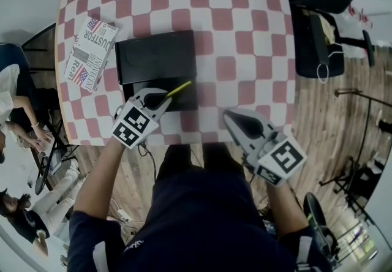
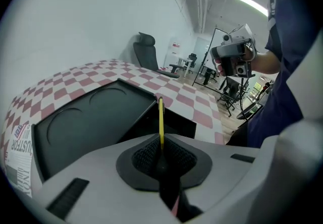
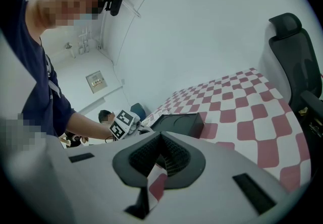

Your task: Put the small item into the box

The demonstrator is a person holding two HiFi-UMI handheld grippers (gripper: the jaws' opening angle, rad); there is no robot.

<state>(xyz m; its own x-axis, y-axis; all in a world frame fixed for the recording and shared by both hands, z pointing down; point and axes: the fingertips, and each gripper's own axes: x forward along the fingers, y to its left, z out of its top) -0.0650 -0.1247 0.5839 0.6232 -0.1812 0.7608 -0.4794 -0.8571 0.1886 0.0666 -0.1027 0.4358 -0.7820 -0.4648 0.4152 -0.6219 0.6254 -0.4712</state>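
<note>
A black box (image 1: 156, 56) lies open on the red-and-white checked table (image 1: 233, 32), its flat lid toward the far side and its dark compartment (image 1: 187, 98) nearest me. My left gripper (image 1: 160, 100) is shut on a thin yellow stick (image 1: 179, 89), which points out over the compartment. In the left gripper view the stick (image 2: 161, 119) rises straight from the closed pads above the box (image 2: 96, 117). My right gripper (image 1: 236, 120) hovers at the table's front edge, to the right of the box, shut with nothing in it. The right gripper view shows the box (image 3: 179, 123) ahead on the left.
A printed paper (image 1: 90, 51) lies left of the box near the table's left edge. A black office chair (image 1: 324, 32) stands right of the table. People sit on the floor side at the left (image 1: 18, 111). Wooden floor lies beyond the table's front edge.
</note>
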